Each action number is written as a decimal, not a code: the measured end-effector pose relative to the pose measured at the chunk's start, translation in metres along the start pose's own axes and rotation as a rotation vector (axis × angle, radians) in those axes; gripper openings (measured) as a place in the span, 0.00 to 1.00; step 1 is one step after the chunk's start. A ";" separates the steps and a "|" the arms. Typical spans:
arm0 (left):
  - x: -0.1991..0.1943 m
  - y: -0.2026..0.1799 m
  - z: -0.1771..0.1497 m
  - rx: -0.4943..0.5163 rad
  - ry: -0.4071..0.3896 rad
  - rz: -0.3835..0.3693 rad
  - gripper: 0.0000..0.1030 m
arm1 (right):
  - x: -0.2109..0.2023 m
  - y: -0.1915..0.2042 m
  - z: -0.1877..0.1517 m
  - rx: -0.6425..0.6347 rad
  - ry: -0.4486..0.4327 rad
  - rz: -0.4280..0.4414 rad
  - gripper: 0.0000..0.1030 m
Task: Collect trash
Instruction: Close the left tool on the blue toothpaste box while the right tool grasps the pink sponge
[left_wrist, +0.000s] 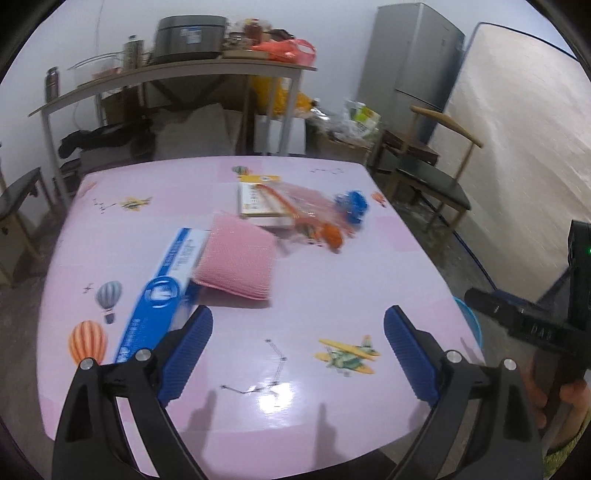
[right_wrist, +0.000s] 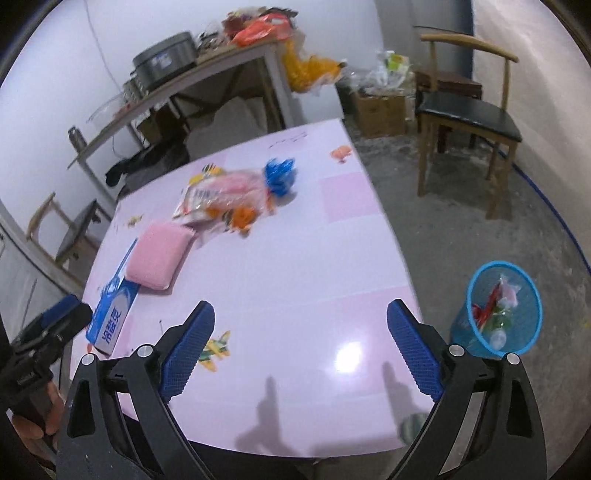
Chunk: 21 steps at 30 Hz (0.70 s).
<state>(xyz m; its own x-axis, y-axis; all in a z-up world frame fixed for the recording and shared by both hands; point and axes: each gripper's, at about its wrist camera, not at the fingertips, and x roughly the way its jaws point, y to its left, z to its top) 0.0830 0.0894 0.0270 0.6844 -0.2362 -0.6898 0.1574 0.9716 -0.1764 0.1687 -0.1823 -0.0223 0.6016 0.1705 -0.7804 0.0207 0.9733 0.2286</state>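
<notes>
My left gripper (left_wrist: 298, 325) hangs open over the near part of the pink table (left_wrist: 314, 288), nothing between its blue pads. My right gripper (right_wrist: 301, 319) is open too, above the table's near right side (right_wrist: 295, 266), empty. Trash lies at the far middle: a clear plastic wrapper with orange bits (left_wrist: 314, 214) (right_wrist: 229, 203) and a crumpled blue wrapper (left_wrist: 352, 205) (right_wrist: 279, 173). On the floor right of the table stands a blue mesh bin (right_wrist: 502, 310) holding several bits of litter; only its rim (left_wrist: 471, 319) shows in the left wrist view.
A pink sponge pad (left_wrist: 238, 260) (right_wrist: 159, 254) rests partly on a long blue box (left_wrist: 162, 295) (right_wrist: 110, 314). A flat yellow-edged box (left_wrist: 258, 199) lies under the wrapper. Wooden chairs (right_wrist: 469, 110) and a cluttered side table (left_wrist: 177, 77) stand beyond.
</notes>
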 end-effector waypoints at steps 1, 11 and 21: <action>-0.001 0.004 -0.001 -0.007 -0.001 0.006 0.90 | 0.002 0.005 -0.001 -0.008 0.008 -0.003 0.90; -0.007 0.033 -0.005 -0.056 -0.010 0.057 0.90 | 0.018 0.053 -0.002 -0.042 0.026 -0.005 0.92; 0.002 0.065 -0.012 -0.098 0.014 0.074 0.90 | 0.039 0.078 -0.001 -0.098 0.057 0.006 0.92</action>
<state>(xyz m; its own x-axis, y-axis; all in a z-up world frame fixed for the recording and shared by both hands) 0.0862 0.1521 0.0063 0.6812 -0.1651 -0.7132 0.0360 0.9806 -0.1926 0.1930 -0.1000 -0.0353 0.5550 0.1824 -0.8116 -0.0624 0.9820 0.1781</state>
